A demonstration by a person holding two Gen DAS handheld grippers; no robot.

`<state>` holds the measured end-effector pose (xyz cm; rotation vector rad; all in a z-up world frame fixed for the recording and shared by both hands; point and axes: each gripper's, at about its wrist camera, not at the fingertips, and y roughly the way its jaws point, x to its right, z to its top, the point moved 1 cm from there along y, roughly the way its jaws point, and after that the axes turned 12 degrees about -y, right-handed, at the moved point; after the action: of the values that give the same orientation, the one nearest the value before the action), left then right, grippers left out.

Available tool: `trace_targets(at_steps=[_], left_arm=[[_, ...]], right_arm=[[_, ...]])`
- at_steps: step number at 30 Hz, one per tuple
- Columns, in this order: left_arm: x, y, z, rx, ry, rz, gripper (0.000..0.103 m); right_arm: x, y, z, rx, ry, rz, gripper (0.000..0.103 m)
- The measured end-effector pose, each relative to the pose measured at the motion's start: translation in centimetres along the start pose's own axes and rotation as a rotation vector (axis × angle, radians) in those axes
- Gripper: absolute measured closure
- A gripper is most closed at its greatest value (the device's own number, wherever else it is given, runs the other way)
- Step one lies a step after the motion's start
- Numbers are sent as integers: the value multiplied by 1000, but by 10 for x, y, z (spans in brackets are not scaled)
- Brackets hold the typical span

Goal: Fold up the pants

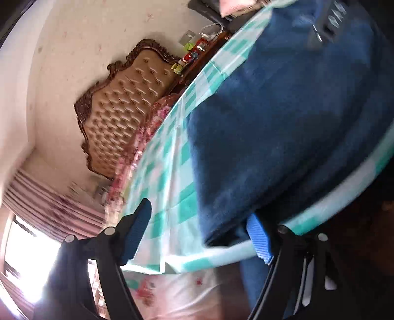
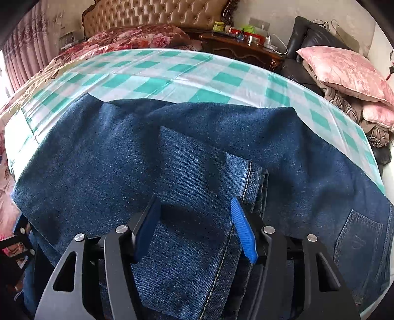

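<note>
Right fingers: the right gripper [image 2: 195, 227] is hovering low over the pants [image 2: 172, 152] with its blue-padded fingers [image 2: 243, 231] standing spread apart, denim lying between and under them; they are pinching nothing.
Left fingers: the left gripper [image 1: 199, 233] is tilting steeply, its fingers [image 1: 138, 230] standing wide apart at the bench edge; one pad is sitting just beside the near edge of the pants [image 1: 283, 123], but whether it is touching is unclear in the blur.
Pants: dark blue jeans are lying spread across the bench, a folded-over leg with a stitched hem [image 2: 248, 177] resting on top of the rest; a back pocket [image 2: 357, 236] is showing at the right.
Bench: a green-and-white checked cloth [image 2: 172, 71] is covering the bench, and the pants are taking up its near part.
Surroundings: a bed with a tufted headboard [image 2: 157, 12] and a floral quilt [image 2: 138, 39] is standing behind the bench, a dark nightstand [image 2: 241, 46] beside it, pink pillows [image 2: 344, 71] piling at the right.
</note>
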<state>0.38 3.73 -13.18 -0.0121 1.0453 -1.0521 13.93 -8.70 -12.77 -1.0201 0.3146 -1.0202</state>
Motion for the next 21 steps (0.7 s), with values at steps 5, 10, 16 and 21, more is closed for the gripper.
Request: trace_targets(at_steps=[5,10,16,21], left_arm=[[-9,5,-23,23,96,57,23],[-10,-2,-18,31,86,67,23],[-14,10,-21,24,56,49,22],[-53,-10,-32,-13,-100,-162,37]], right_arm=[[0,3,0,-3,6,-4,46],[-1,3,0,-7,9,-8,46],[-1,4,1,-13,10,-9,46],[0,4,1,-9,19,-8,45]])
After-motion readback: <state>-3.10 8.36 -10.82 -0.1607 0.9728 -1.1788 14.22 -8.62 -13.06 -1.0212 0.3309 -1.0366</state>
